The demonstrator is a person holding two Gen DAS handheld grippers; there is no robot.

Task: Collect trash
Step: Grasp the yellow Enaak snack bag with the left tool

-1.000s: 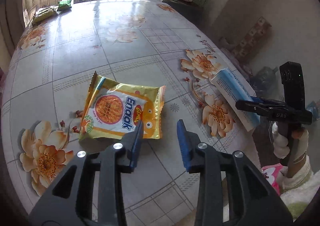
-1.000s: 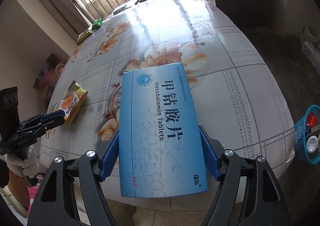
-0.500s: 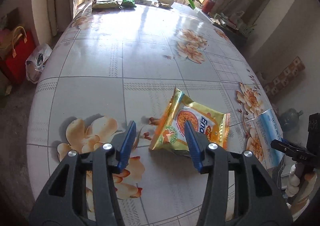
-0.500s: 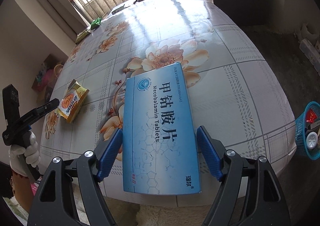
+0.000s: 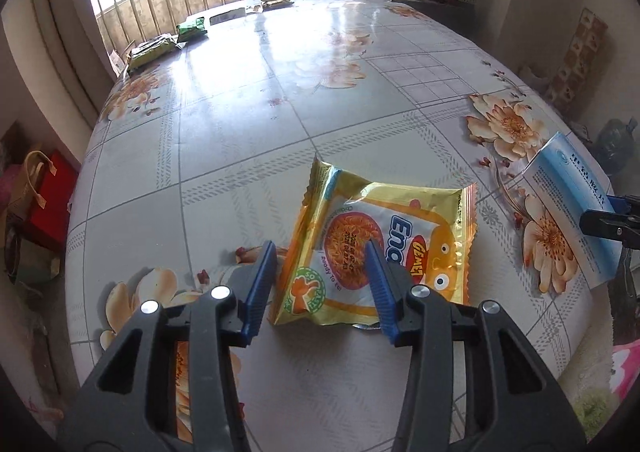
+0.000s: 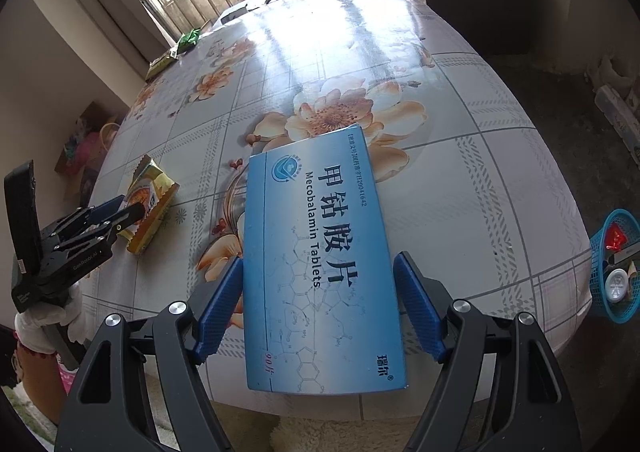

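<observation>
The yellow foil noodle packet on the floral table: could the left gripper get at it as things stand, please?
Probably yes. The left gripper already straddles the yellow foil noodle packet's near corner, its jaws closing with nothing lying on or beside the packet. The blue tablet box sits apart, by the right gripper.

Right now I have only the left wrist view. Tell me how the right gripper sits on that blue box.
Observer: The right gripper straddles the blue box, one pad close by each long side; I cannot tell whether they press.
Operator: Give me the box's position on the table.
Observer: Its near end overhangs the table edge.
Operator: Find me a bin.
Observer: A blue basket sits low beside the table's right edge, with scraps inside.
</observation>
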